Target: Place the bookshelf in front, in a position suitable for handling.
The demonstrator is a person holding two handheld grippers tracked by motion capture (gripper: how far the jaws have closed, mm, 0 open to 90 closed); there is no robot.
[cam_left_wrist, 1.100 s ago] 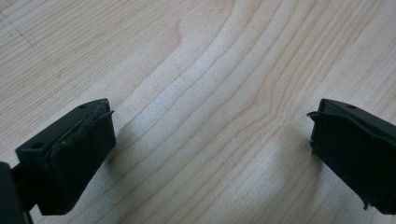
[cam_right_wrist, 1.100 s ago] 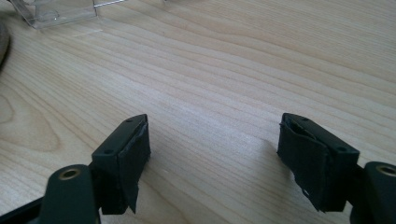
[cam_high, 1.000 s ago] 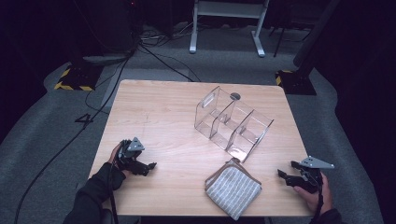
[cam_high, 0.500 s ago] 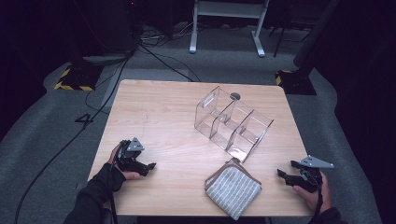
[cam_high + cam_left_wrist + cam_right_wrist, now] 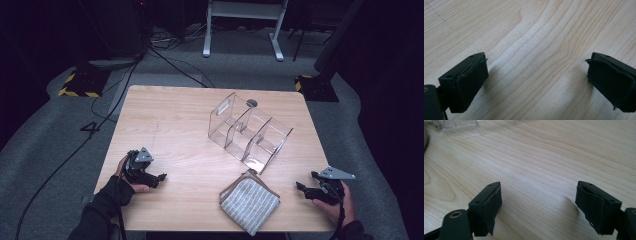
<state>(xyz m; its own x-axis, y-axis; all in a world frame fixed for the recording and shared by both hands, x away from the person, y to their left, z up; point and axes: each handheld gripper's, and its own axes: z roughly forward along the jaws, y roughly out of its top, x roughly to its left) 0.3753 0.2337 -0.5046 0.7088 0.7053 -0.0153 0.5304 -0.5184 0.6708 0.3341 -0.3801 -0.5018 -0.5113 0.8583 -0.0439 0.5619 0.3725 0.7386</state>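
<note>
A clear plastic organizer (image 5: 248,131) with three compartments stands on the wooden table (image 5: 175,120), right of the middle. In front of it, near the table's front edge, lies a folded grey striped cloth (image 5: 249,201). My left gripper (image 5: 159,178) rests low on the table at the front left, open, with bare wood between its jaws (image 5: 536,75). My right gripper (image 5: 301,186) sits at the front right, to the right of the cloth, open as well and with nothing in it (image 5: 537,205). A corner of the organizer (image 5: 454,125) shows at the top left of the right gripper view.
A small dark round spot (image 5: 251,103) marks the table behind the organizer. Around the table the floor is grey carpet with cables (image 5: 165,60), a white stand (image 5: 240,25) at the back and yellow-black floor markers (image 5: 75,90).
</note>
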